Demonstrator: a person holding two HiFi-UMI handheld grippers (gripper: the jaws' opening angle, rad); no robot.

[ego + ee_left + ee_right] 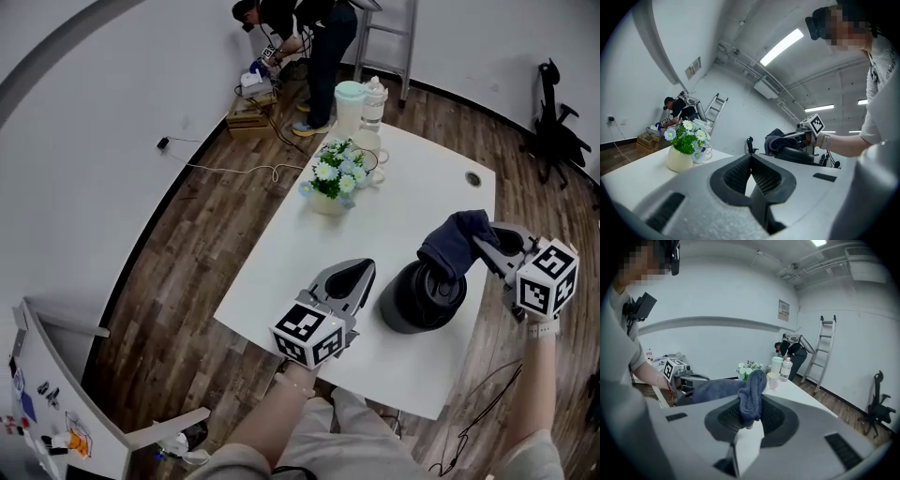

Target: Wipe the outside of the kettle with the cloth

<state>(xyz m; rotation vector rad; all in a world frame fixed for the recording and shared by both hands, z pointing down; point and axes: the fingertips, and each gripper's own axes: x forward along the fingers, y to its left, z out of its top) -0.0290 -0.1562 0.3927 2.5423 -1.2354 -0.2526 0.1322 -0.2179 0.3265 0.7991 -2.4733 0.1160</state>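
A black kettle [422,298] stands on the white table [412,206] near its front edge. The dark blue cloth [457,242] hangs over the kettle's upper right side, and my right gripper [480,246] is shut on its other end. In the right gripper view the cloth [752,394] is bunched between the jaws of the right gripper [750,416]. My left gripper [364,269] hovers just left of the kettle, shut and holding nothing. The left gripper view shows the left gripper [751,159] with its jaws closed, and beyond it the kettle [797,155] and the cloth [776,139].
A cream vase of daisies [332,183] stands mid-table. Behind it are a mug [368,157], a mint-lidded jug [350,108] and a bottle [373,101]. A person [314,37] bends by the far wall near a ladder [386,37]. An office chair [553,131] stands at right.
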